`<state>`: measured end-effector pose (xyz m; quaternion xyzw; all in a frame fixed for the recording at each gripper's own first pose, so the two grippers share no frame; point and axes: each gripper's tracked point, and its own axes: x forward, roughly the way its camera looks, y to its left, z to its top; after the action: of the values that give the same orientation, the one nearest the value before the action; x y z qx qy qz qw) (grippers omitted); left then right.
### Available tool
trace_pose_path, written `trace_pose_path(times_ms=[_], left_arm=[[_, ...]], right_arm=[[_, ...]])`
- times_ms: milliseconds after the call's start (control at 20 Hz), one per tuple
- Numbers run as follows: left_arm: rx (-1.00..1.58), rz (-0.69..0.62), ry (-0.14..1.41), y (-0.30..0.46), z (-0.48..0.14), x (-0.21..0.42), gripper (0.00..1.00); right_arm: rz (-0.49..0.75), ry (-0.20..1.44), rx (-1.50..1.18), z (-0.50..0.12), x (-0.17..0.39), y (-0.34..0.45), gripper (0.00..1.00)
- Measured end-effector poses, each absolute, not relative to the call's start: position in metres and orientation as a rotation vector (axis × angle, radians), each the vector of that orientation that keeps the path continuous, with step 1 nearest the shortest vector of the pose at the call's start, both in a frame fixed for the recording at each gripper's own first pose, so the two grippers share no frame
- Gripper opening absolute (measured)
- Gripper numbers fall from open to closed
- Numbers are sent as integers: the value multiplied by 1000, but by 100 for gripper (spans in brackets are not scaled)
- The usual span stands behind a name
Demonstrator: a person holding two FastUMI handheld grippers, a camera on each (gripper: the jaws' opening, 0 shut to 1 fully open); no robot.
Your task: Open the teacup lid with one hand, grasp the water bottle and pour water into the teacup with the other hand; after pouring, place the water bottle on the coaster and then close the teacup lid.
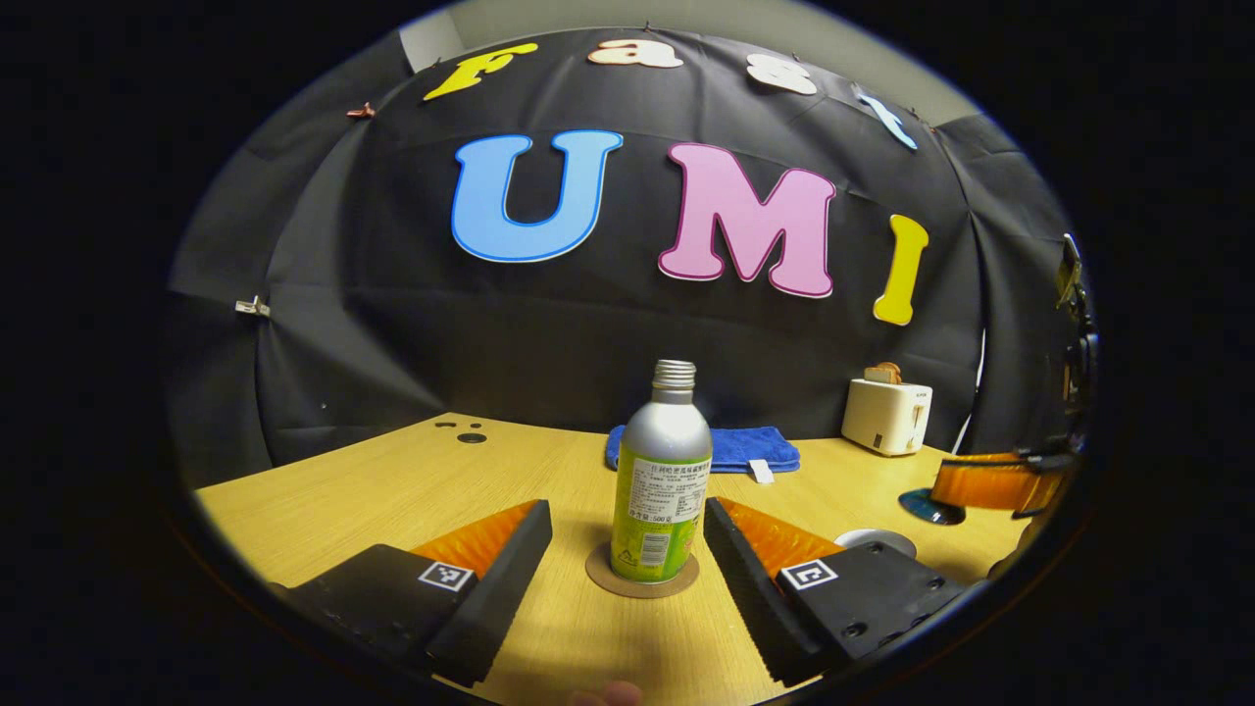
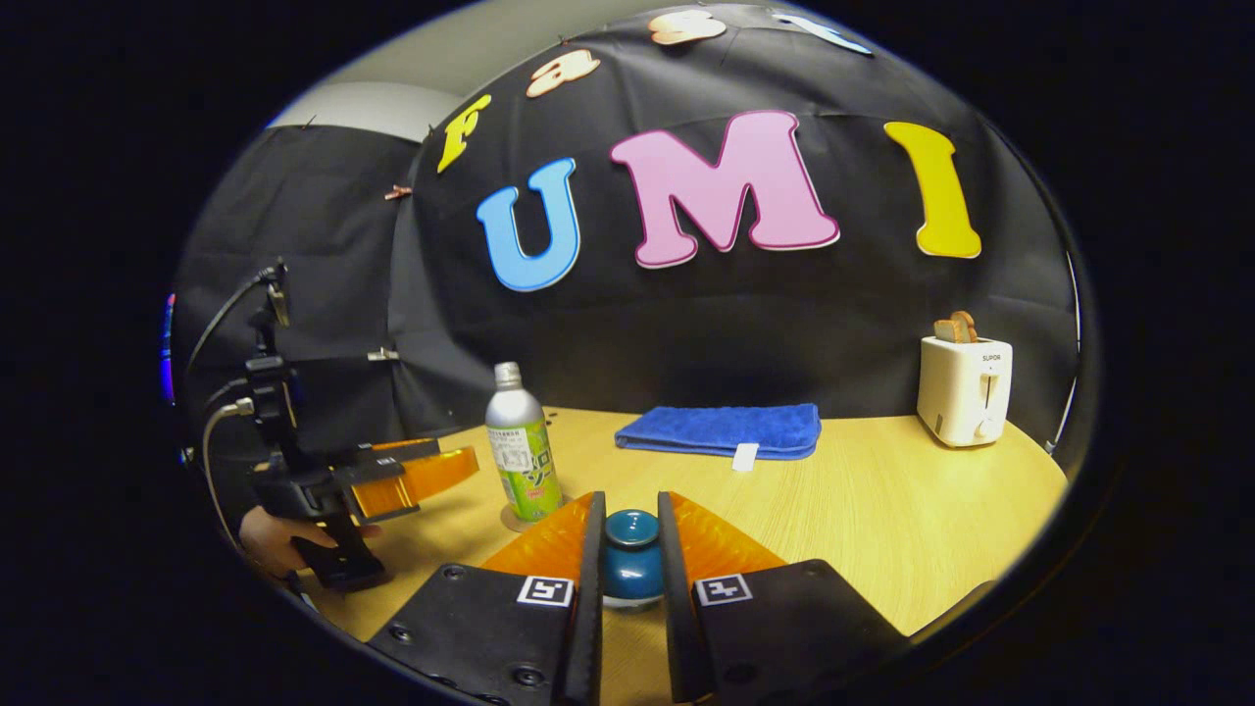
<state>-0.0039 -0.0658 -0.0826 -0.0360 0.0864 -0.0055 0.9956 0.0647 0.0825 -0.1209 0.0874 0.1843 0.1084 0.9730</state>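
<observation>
The left gripper sits low in the left gripper view, fingers spread wide either side of the water bottle — upright on its coaster, untouched. Bottom centre of the right gripper view, the right gripper is clamped on the teacup lid.

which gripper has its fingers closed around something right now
The right gripper: its fingers clamp the teacup lid. The left gripper is open, fingers clear of the water bottle.
</observation>
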Motion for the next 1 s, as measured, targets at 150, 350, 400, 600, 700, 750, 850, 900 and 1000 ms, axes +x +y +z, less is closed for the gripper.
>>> trace_pose_path(times_ms=[150,350,400,600,700,750,850,900,1000], left_arm=[[-50,-26,159,-63,-77,-5,95],[-37,-46,151,-63,-73,-6,95],[-36,-48,151,-63,-72,-7,95],[-38,-49,160,-61,-76,-6,95],[-41,-47,161,-60,-76,-6,95],[-43,-49,163,-61,-78,-5,95],[-43,-47,169,-60,-79,-5,95],[-43,-46,170,-59,-79,-5,95],[-44,-46,169,-60,-79,-5,95]], right_arm=[[215,415,164,-136,66,89,31],[211,454,119,-148,69,94,30],[213,460,109,-150,71,95,30],[222,490,90,-162,72,101,31],[221,500,84,-166,72,100,31],[221,506,85,-168,72,100,31],[223,510,95,-168,71,99,31],[226,510,104,-168,72,100,28],[221,505,106,-165,72,97,35]])
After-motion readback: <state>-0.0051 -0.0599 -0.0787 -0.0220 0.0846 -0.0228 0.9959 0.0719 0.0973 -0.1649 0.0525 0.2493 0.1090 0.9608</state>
